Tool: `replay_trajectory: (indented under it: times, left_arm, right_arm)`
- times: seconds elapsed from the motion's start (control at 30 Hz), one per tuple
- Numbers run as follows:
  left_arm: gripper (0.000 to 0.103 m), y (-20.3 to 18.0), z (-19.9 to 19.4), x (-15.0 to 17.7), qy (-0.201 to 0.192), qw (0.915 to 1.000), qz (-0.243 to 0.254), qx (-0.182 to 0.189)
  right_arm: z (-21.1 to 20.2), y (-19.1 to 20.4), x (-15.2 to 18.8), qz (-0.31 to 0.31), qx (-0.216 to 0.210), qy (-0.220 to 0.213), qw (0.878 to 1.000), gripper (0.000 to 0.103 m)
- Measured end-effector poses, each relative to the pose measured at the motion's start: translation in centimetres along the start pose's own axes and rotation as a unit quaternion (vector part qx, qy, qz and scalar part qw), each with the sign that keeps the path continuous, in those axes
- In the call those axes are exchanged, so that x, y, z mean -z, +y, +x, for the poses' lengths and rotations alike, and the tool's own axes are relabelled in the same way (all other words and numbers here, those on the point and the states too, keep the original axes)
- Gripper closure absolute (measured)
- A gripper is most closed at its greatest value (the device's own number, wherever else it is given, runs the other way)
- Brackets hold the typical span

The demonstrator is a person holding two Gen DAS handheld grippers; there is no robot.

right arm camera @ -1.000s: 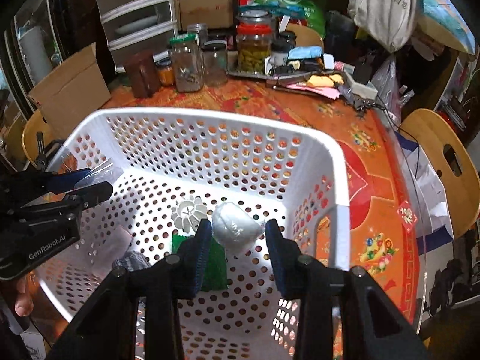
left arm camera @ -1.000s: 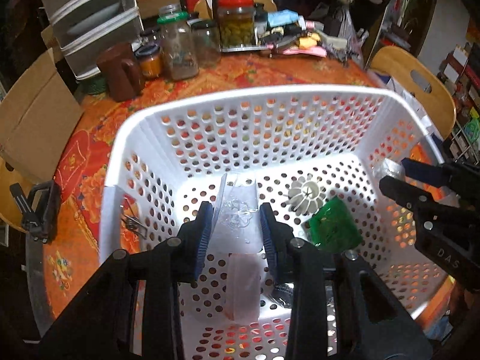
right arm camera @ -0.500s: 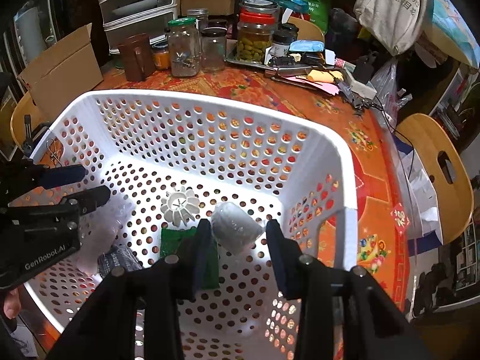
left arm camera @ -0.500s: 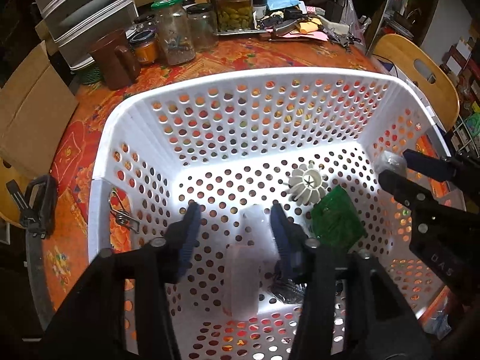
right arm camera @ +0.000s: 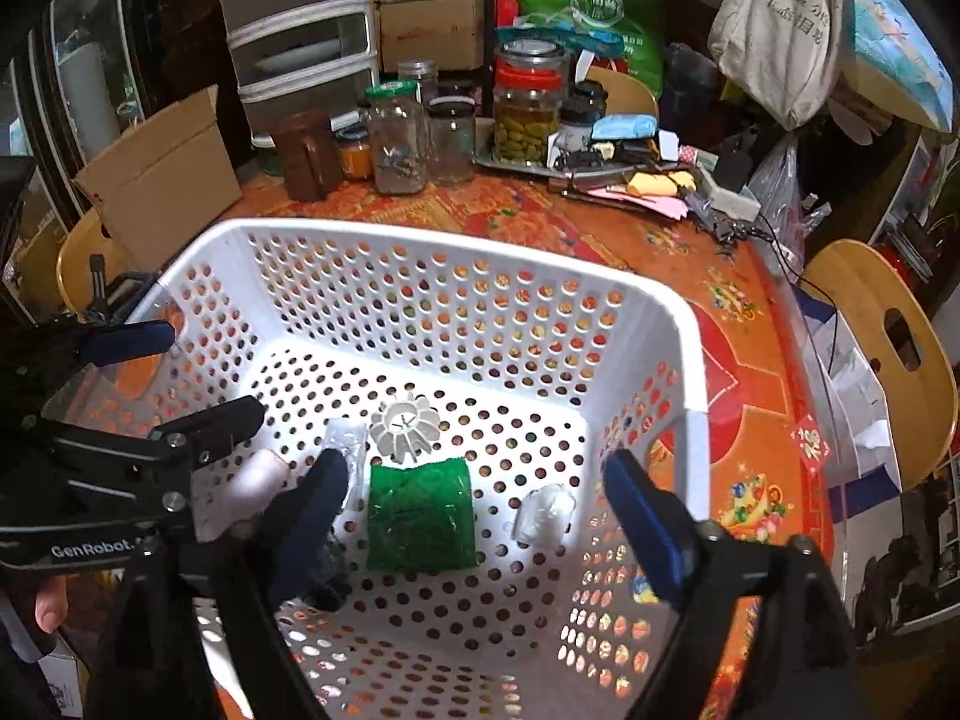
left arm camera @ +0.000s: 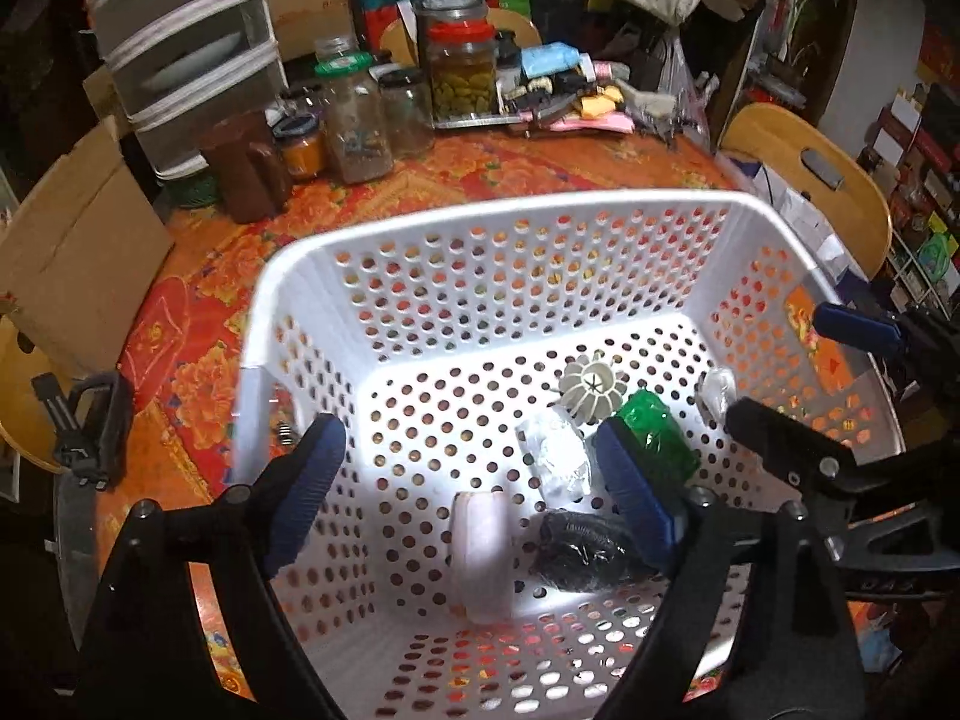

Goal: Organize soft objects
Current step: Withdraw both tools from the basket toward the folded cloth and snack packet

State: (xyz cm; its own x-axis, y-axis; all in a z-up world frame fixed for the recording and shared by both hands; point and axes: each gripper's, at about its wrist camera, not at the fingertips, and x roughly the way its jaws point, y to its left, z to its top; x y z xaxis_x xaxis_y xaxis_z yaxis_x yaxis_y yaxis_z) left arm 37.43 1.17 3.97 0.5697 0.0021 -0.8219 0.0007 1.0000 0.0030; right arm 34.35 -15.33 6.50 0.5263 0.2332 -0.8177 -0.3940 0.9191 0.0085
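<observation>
A white perforated basket [left arm camera: 480, 228] [right arm camera: 456, 252] stands on the orange table. On its floor lie a clear plastic pouch [left arm camera: 561, 462] [right arm camera: 345, 441], a pale pink soft piece [left arm camera: 483, 552] [right arm camera: 255, 480], a green mesh pad [left arm camera: 657, 441] [right arm camera: 420, 516], a white ribbed ball [left arm camera: 591, 387] [right arm camera: 405, 423], a black crumpled piece [left arm camera: 579, 546] and a white wrapped lump [right arm camera: 543, 513] [left arm camera: 717, 387]. My left gripper [left arm camera: 474, 480] is open and empty above the basket's left side. My right gripper [right arm camera: 480, 504] is open and empty above the right side.
Glass jars [left arm camera: 360, 120] [right arm camera: 528, 108], a brown jug [left arm camera: 246, 168] and a tray of small items [right arm camera: 630, 174] crowd the table's far side. A cardboard box [left arm camera: 66, 252] stands at the left. A wooden chair [right arm camera: 888, 348] stands at the right.
My left gripper opened wide and let go of the clear pouch, which now lies on the basket floor. My right gripper opened and dropped the white lump into the basket.
</observation>
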Motion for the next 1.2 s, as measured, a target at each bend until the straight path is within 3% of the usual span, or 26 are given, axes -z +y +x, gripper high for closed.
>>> replay_trajectory:
  times: [0.13, 0.37, 0.6, 0.73, 0.93, 1.2]
  left_arm:
    - [0.013, 0.8, -2.4, 0.5, -0.026, 0.9997, -0.003, 0.002]
    - [0.012, 2.0, -7.0, 2.8, -0.067, 0.9977, -0.006, -0.004]
    - [0.003, 1.7, -13.3, 8.7, -0.138, 0.9903, 0.019, -0.004]
    - [0.002, 1.3, -15.1, 12.6, -0.15, 0.9883, 0.029, 0.001]
    - [0.0, 0.8, -14.2, 18.1, -0.147, 0.9888, 0.018, 0.013]
    - [0.0, -0.8, -7.1, 21.5, -0.078, 0.9965, 0.023, 0.021]
  right_arm:
    - [-1.3, 0.2, 0.6, -0.003, 0.004, -0.011, 1.0, 0.001]
    - [-3.7, 0.1, 2.0, 0.004, 0.006, -0.037, 0.999, 0.0]
    - [-7.2, 1.0, 4.8, 0.004, -0.004, -0.072, 0.997, 0.0]
    - [-9.0, 2.0, 7.0, -0.005, 0.001, -0.087, 0.996, 0.0]
    - [-10.6, 2.9, 11.2, 0.001, -0.016, -0.105, 0.994, 0.0]
    - [-7.5, 3.3, 17.0, 0.031, -0.023, -0.083, 0.996, 0.0]
